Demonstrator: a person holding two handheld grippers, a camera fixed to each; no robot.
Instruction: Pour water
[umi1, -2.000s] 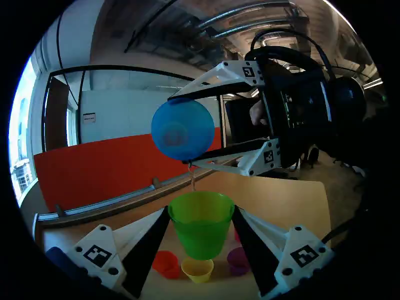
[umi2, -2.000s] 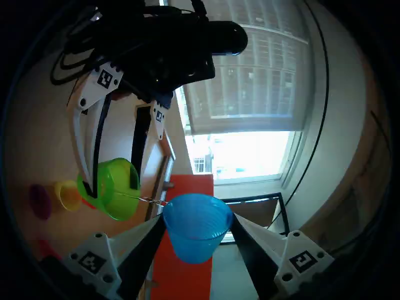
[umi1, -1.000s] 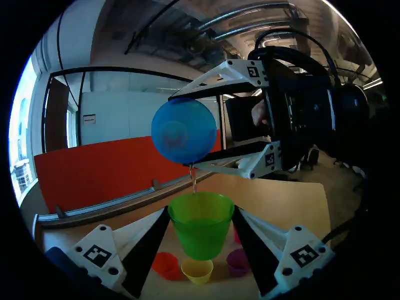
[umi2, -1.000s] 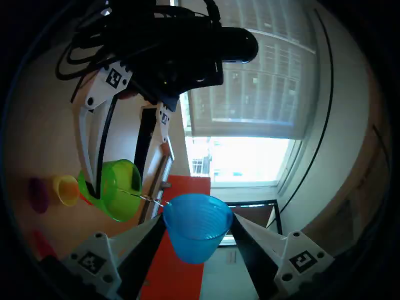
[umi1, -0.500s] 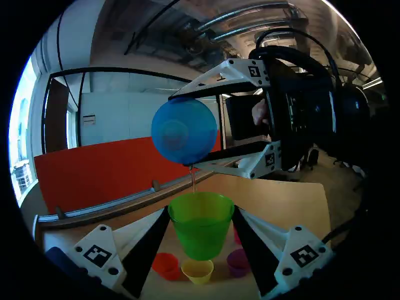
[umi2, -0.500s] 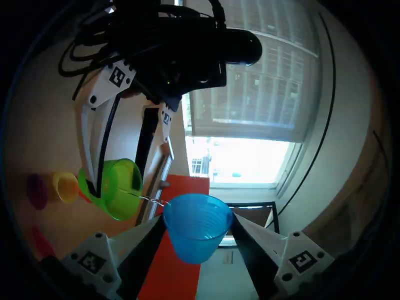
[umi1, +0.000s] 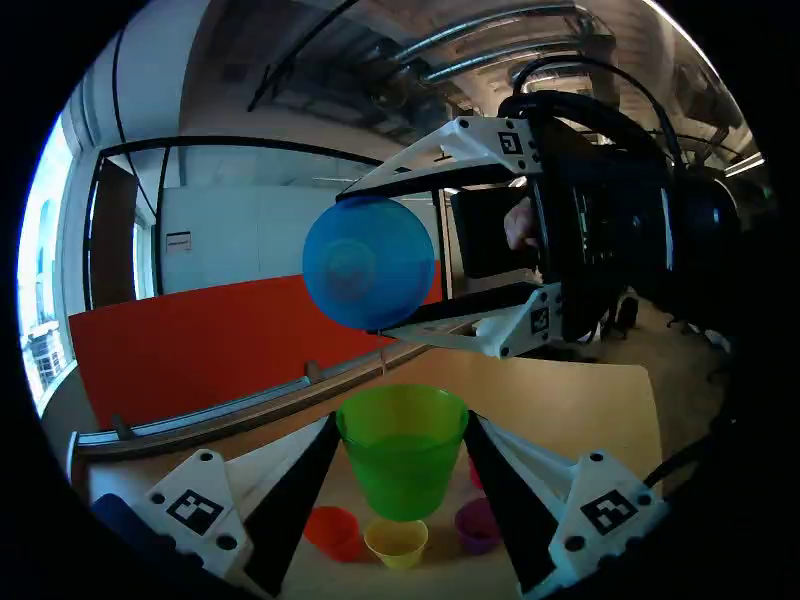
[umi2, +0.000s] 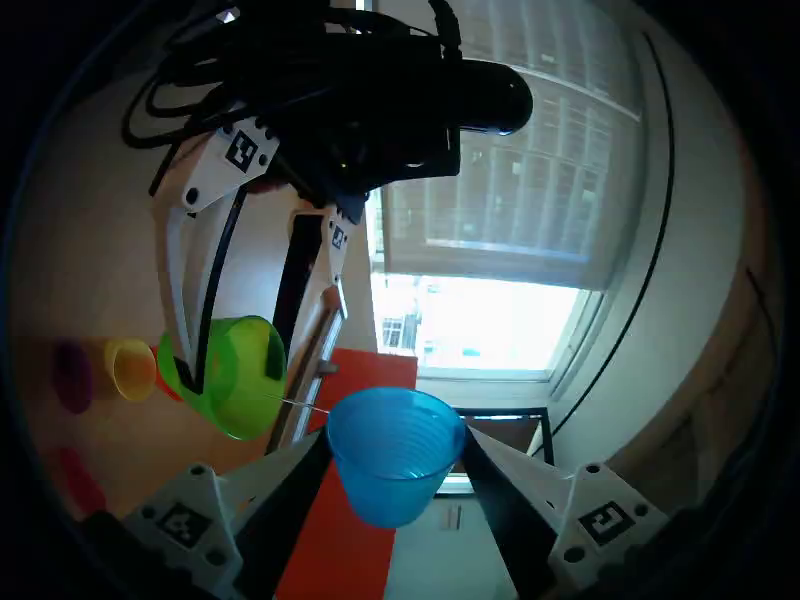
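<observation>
Hard to make out: in the left gripper view the pour below the blue cup (umi1: 368, 262) is barely visible. In the right gripper view a thin thread of water (umi2: 298, 403) runs from the blue rim to the green cup (umi1: 402, 450). Cannot tell how much water is left in the blue cup. The hand (umi1: 519, 224) on the far gripper is mostly hidden behind its black body; only a bit of finger shows. The small cups are partly cut off by the green cup and the fingers.

The left gripper (umi1: 400, 430) is closed partway, both fingers pressing the sides of the green cup, which is upright, raised off the table and roughly half full. The right gripper (umi2: 395, 445) is likewise clamped on the blue cup. That cup is tipped on its side, above the green cup and not touching it.

On the tan table (umi1: 570, 400) below, left to right: red cup (umi1: 333, 528), yellow cup (umi1: 396, 540), purple cup (umi1: 478, 522), with a pink sliver just behind. An orange wall panel (umi1: 200, 340) is at left, behind the table. Nothing stands between the two held cups.
</observation>
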